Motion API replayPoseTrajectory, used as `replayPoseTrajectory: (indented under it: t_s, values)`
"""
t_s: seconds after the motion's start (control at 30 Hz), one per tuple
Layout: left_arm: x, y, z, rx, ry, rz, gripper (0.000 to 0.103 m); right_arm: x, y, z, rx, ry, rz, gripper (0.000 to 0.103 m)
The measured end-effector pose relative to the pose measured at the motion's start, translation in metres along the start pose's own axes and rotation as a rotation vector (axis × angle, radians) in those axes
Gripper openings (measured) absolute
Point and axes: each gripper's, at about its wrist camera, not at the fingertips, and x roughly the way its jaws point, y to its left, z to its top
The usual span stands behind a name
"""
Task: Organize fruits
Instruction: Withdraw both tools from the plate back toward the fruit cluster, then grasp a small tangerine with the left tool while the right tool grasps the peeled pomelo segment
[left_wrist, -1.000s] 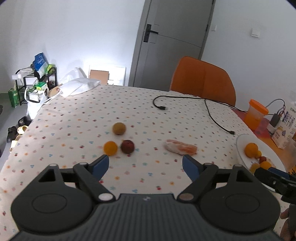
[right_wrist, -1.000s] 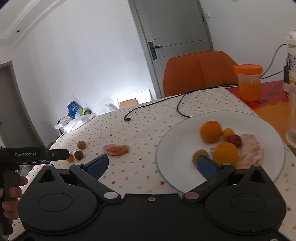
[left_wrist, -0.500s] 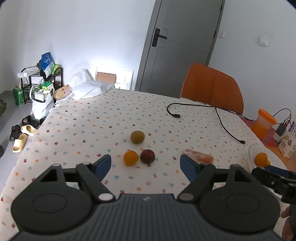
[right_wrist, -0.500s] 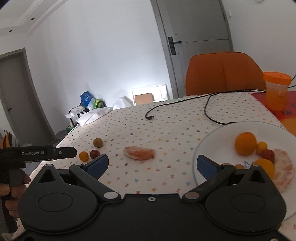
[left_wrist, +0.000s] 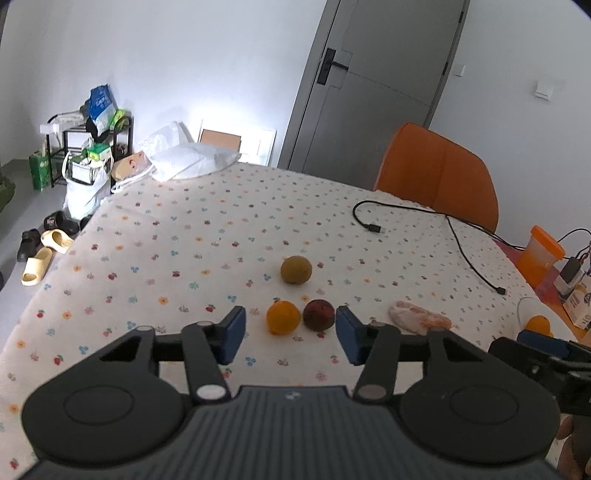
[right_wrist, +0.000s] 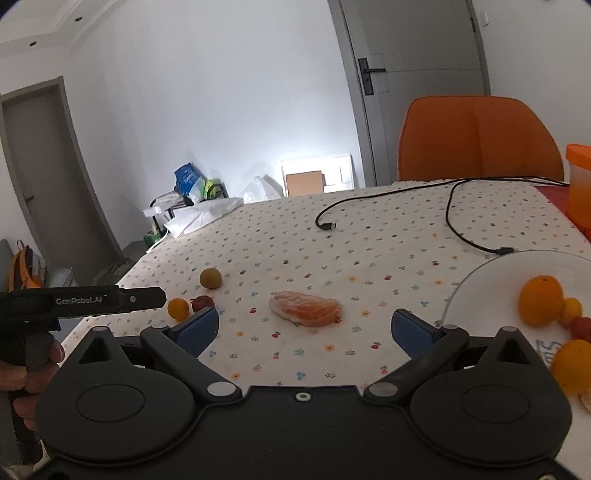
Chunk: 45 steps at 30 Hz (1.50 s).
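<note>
The left gripper (left_wrist: 290, 334), its blue-padded jaws just closing yet apart, frames a round small orange (left_wrist: 283, 317) and a dark red plum (left_wrist: 319, 314), untouched. The right gripper (right_wrist: 304, 325) gapes before a peeled segment (right_wrist: 306, 308), long axis crosswise, mid-tablecloth (right_wrist: 369, 236); the white plate (right_wrist: 476, 280) sits at the right edge.

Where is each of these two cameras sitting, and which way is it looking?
Left wrist: on the left gripper, looking along its jaws at a small orange and dark red fruit; right gripper at the edge.
Right wrist: on the right gripper, facing a peeled segment and plate; a hand shows.
Shared: tablecloth fruits, black cable, orange chair.
</note>
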Motion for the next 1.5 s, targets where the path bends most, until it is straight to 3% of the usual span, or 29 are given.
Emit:
replayPoseTrajectory:
  t_s: [0.57, 0.7, 1.07, 1.33, 1.4, 1.5]
  values:
    - [0.031, 0.011, 0.001, -0.011, 0.043, -0.013, 0.03, 0.061, 0.0, 0.002, 0.015, 0.127, 0.042, 0.072]
    - [0.035, 0.014, 0.004, -0.017, 0.045, -0.028, 0.022, 0.07, 0.0, 0.004, 0.013, 0.133, 0.029, 0.073]
    - [0.03, 0.032, 0.007, -0.067, 0.029, -0.007, 0.022, 0.091, 0.014, 0.01, -0.049, 0.133, -0.002, 0.081]
    - [0.025, 0.041, 0.008, -0.081, 0.016, 0.033, 0.022, 0.097, 0.017, 0.01, -0.097, 0.119, -0.045, 0.08]
    - [0.022, 0.04, 0.009, -0.081, 0.007, 0.041, 0.022, 0.096, 0.019, 0.009, -0.116, 0.118, -0.042, 0.068]
    - [0.012, 0.035, 0.009, -0.084, -0.016, 0.037, 0.022, 0.092, 0.022, 0.008, -0.138, 0.126, -0.018, 0.066]
